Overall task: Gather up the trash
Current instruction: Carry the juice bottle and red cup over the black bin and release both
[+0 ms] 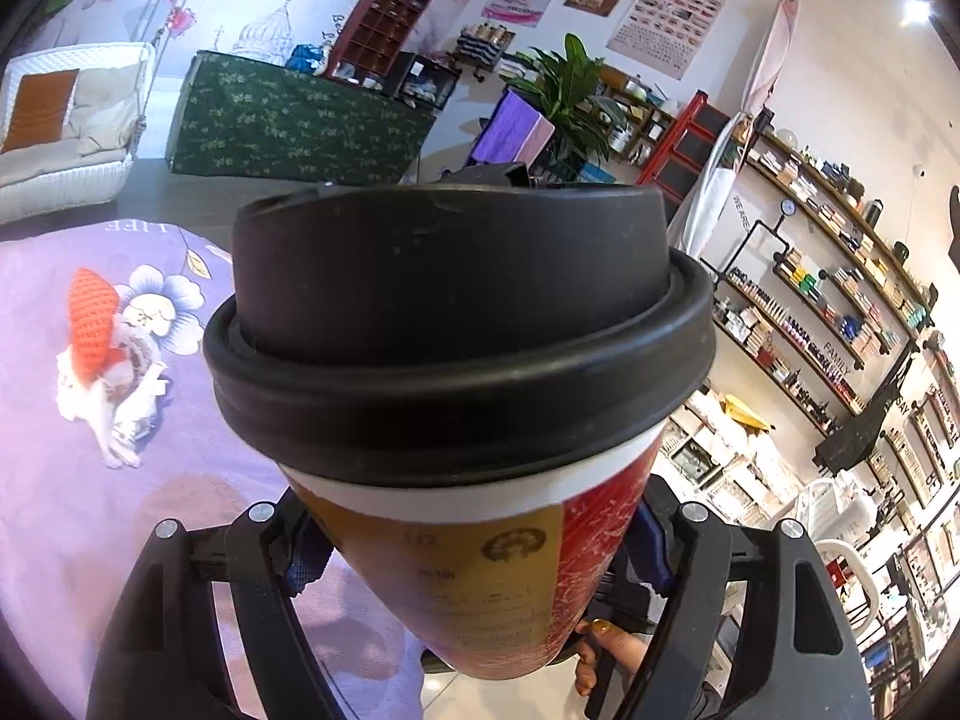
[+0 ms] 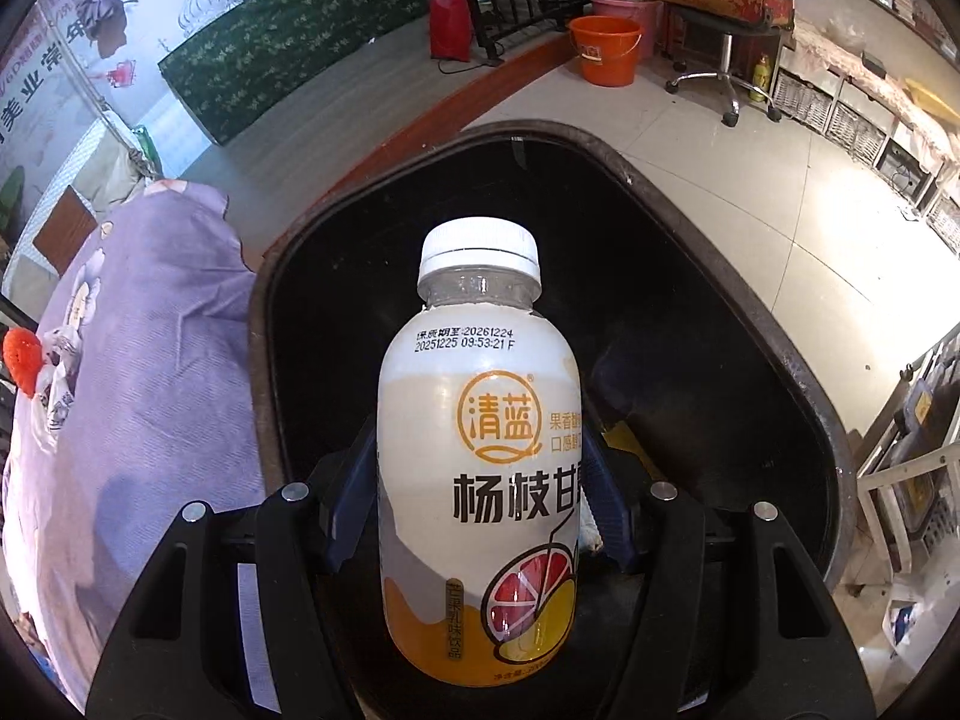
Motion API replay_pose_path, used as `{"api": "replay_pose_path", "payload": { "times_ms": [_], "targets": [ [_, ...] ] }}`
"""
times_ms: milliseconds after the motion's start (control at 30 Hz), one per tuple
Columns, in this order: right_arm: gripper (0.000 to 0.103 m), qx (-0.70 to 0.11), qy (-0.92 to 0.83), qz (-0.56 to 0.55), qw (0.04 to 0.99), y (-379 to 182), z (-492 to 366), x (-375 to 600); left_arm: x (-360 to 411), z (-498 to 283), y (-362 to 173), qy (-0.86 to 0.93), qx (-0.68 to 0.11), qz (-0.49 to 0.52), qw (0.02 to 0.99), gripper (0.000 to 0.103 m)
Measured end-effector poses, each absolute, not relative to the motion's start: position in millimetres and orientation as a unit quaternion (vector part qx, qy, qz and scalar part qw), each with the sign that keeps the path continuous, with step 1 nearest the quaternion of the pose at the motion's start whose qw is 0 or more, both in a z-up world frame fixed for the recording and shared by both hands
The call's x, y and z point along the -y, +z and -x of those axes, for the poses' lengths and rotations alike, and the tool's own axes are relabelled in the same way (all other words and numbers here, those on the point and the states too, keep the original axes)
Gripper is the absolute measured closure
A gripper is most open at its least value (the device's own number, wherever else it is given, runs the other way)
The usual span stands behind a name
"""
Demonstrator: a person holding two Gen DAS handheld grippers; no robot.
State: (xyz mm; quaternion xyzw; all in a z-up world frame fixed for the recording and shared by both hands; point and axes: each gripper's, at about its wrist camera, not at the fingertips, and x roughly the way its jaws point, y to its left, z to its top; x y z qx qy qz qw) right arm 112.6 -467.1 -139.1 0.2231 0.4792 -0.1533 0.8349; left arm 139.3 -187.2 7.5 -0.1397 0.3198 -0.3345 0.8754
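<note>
Right wrist view: drink bottle [image 2: 480,468], white cap on, clamped upright between right gripper [image 2: 480,516] pads, poised directly above open black bin [image 2: 750,324]. Bin stands just beside purple-clothed table [image 2: 156,360].

Left wrist view: paper cup [image 1: 462,540] with black lid [image 1: 456,324] pinched low on its body by left gripper [image 1: 474,546], held in air beside table.

Risks: bottle looks part full, so drop may land hard; cup squeezed too tight could pop lid, spill dregs. Crumpled wrapper [image 1: 114,378] remains on cloth.
</note>
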Motion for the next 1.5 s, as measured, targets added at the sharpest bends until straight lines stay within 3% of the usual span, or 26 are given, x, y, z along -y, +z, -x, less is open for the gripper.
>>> {"api": "replay_pose_path", "payload": {
  "times_ms": [67, 133, 167, 1033, 1500],
  "targets": [
    [0.036, -0.478, -0.153, -0.226, 0.835, -141, -110, 468, 189, -139, 4, -0.337, -0.325, 0.139, 0.873, 0.028],
    [0.021, -0.473, -0.158, -0.224, 0.837, -138, -107, 470, 191, -141, 2, -0.338, -0.330, 0.138, 0.871, 0.028],
    [0.020, -0.467, -0.160, -0.222, 0.841, -135, -105, 469, 192, -142, 0, -0.339, -0.333, 0.139, 0.869, 0.028],
    [0.015, -0.330, -0.217, -0.231, 0.889, -53, -20, 484, 264, -162, -37, -0.374, -0.432, 0.131, 0.810, 0.028],
    [0.014, -0.290, -0.275, -0.258, 0.880, -46, 15, 520, 308, -167, -64, -0.380, -0.459, 0.093, 0.798, 0.027]
  ]
}}
